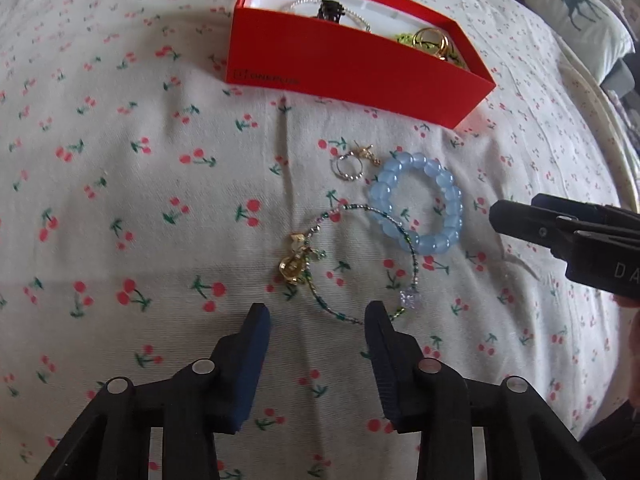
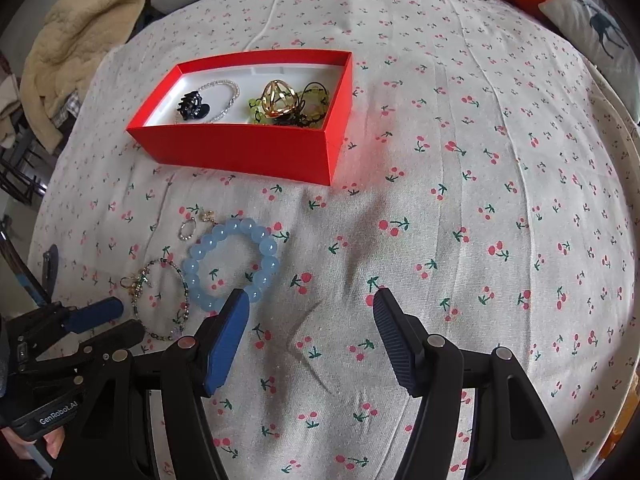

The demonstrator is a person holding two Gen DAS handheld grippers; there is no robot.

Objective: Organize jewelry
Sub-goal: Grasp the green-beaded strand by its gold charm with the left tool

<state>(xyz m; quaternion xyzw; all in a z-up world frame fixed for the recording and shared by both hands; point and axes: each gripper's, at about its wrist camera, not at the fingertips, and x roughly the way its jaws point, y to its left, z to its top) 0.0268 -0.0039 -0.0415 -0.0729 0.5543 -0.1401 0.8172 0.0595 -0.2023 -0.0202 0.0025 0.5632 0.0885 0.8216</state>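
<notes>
Both grippers are angled steeply down over the bed, tips close to the cloth.

Left gripper: jaws apart, not gripping. The thin beaded bracelet, green and clear beads with a gold charm, lies just ahead of the tips; its near arc sits between the two fingers, one bead run touching or nearly touching one fingertip. No pad presses on it that I can see.

Right gripper: jaws wide apart, nothing between them but cloth. One fingertip sits just beside the blue bead bracelet, at its near edge; contact uncertain. A bit of the person's hand shows low at the frame edge under the other gripper's body.

Loose jewelry on the cloth: blue bead bracelet, thin beaded bracelet overlapping its edge, and a small silver ring with a gold trinket beside it, nearer the box.

Red box, open, white-lined, stands beyond the loose pieces. Inside: black claw clip, pearl-like strand, gold wire cage ornament, green and dark tangled pieces.

Surface: cream bedsheet printed with small red cherries, lightly creased. At the far edge: plush toys, a tan fleece blanket, a pillow with a deer print.
</notes>
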